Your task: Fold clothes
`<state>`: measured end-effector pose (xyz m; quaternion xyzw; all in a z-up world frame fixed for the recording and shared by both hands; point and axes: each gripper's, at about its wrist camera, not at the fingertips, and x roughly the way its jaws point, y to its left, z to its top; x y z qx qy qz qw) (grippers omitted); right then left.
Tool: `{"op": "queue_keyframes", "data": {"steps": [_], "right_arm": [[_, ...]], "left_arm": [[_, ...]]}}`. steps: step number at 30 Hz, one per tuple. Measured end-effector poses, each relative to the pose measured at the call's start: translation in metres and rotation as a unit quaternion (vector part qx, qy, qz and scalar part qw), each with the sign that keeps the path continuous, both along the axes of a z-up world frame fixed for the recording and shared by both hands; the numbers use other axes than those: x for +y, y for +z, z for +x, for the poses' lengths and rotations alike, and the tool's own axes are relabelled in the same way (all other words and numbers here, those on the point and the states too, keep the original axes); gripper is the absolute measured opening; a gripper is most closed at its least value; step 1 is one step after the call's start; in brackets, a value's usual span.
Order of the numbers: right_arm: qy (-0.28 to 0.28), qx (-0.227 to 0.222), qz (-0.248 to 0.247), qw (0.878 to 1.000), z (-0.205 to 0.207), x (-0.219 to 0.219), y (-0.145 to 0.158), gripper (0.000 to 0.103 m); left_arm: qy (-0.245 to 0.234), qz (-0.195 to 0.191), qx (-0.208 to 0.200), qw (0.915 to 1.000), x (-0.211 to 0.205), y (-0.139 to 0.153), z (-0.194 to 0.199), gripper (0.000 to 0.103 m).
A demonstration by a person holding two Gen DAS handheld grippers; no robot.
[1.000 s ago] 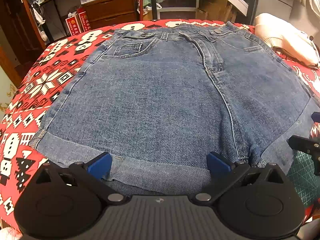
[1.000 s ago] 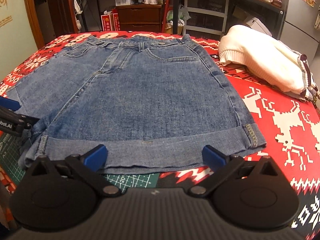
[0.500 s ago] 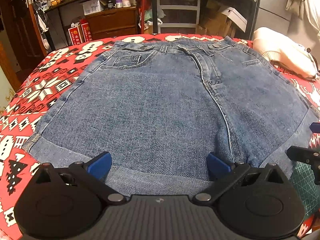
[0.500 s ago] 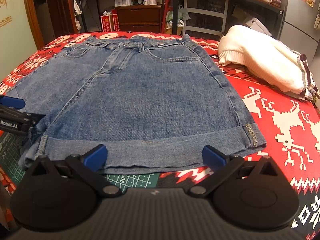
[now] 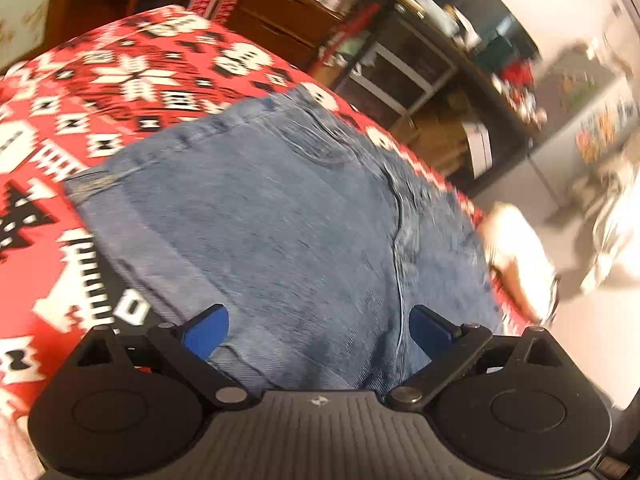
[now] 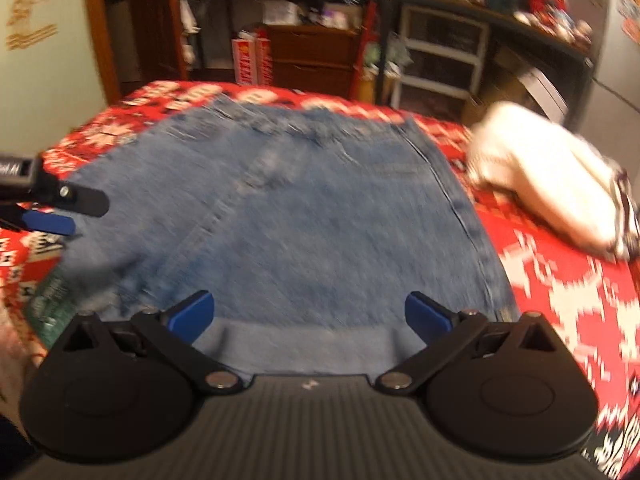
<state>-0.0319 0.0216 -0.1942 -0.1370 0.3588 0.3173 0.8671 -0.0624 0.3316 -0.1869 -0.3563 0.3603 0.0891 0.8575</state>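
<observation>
A pair of blue jean shorts point(image 6: 312, 216) lies spread out flat on a red cloth point(image 6: 560, 304) with white and black winter shapes on it. The waist end of the shorts is at the far side, and the leg ends are close to the cameras. The right gripper point(image 6: 308, 316) is right at the near edge of the shorts, and its two blue fingertips point(image 6: 192, 314) are wide apart with nothing between them but the jean cloth lying under them. The rolled-up hem of one leg sits just in front of this gripper. The left gripper point(image 5: 320, 328) is over the other leg of the shorts, and its blue fingertips point(image 5: 206, 330) are wide apart too, not pinching anything. The left wrist view is tilted and blurry, so the table looks slanted there. In the right wrist view, the left gripper shows at the left edge, above the side of the shorts. A white sweater point(image 6: 540, 172) lies in a heap on the red cloth, to the right of the shorts and apart from them. A bit of a green mat point(image 6: 50, 304) peeks out near the left corner of the shorts. Behind the table are shelves point(image 6: 440, 56) and brown drawers point(image 6: 312, 60) full of small things, too blurry to tell.
</observation>
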Motion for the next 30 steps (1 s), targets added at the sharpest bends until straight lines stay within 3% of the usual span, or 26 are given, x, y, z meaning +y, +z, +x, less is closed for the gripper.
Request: {"op": "queue_keyframes", "data": {"steps": [6,12,14,18,30], "right_arm": [[0.105,-0.028,-0.010,0.994,-0.020,0.050,0.020,0.099],[0.184,-0.020,-0.031,0.982,-0.043,0.100,0.016,0.068],[0.208,-0.025,-0.043,0.977,-0.052,0.116,0.012,0.045],[0.249,-0.030,-0.067,0.966,-0.065,0.140,0.001,0.023],[0.304,-0.063,-0.144,0.940,-0.083,0.170,-0.033,0.020]], "left_arm": [[0.060,-0.072,-0.012,0.9955,0.041,-0.008,-0.027,0.082],[0.065,-0.118,-0.029,0.9905,0.058,-0.014,-0.040,0.064],[0.068,-0.148,-0.036,0.9861,0.064,-0.020,-0.043,0.055],[0.068,-0.201,-0.048,0.9761,0.072,-0.031,-0.047,0.041],[0.073,-0.237,-0.049,0.9674,0.071,-0.041,-0.056,0.041]]}}
